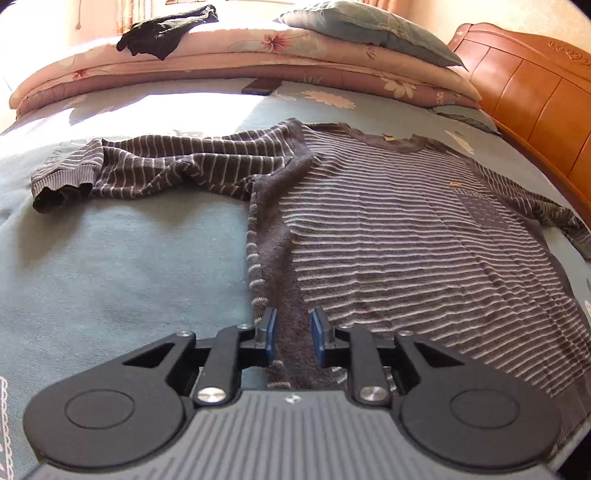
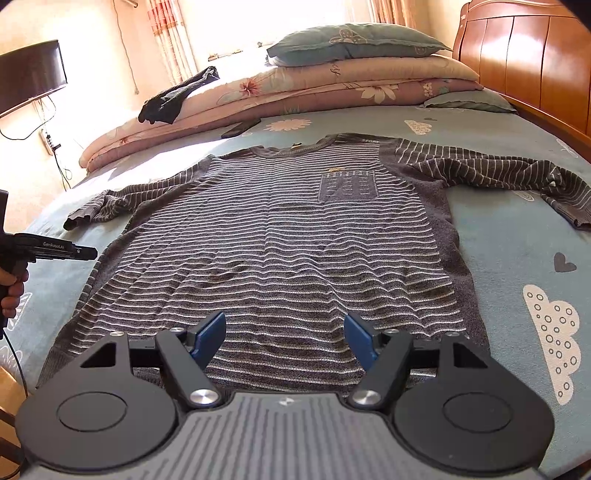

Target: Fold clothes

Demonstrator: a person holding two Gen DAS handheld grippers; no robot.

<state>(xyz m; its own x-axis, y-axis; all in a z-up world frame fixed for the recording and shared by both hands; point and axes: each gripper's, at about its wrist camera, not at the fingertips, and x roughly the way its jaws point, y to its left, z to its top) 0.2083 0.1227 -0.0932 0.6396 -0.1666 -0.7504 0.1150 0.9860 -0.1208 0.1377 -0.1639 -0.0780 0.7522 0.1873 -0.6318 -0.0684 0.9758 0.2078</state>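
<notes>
On the bed (image 2: 517, 236) the striped sweater (image 2: 280, 236) lies flat, face up, both sleeves spread out; no fold is made yet. The left gripper (image 1: 293, 334) hovers narrowly parted above its near-left hem, the right gripper (image 2: 284, 338) wide and empty.

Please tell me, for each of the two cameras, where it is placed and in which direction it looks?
Left wrist: rides behind the left claw, aimed down over the striped sweater at its side hem; only that claw shows.
Right wrist: behind the right claw, facing the bottom hem towards the headboard; a hand shows at left.
Shared: sweater, pillow, black garment.
</notes>
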